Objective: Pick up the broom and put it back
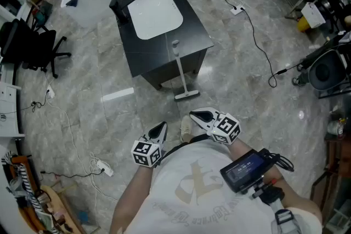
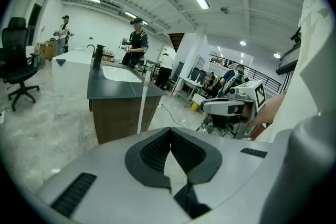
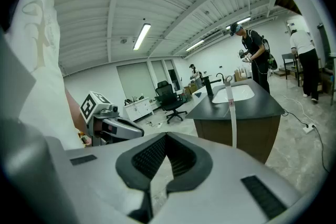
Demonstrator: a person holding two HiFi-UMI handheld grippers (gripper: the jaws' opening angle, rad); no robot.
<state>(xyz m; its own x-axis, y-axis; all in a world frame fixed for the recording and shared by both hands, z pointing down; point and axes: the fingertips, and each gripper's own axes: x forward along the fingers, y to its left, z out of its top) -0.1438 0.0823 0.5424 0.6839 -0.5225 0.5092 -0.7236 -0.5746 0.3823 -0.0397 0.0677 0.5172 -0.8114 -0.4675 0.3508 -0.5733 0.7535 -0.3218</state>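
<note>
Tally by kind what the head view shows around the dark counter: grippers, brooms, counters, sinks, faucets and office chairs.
grippers: 2, the left gripper and the right gripper
broom: 1
counter: 1
sink: 1
faucet: 1
office chair: 1
Total: 7
</note>
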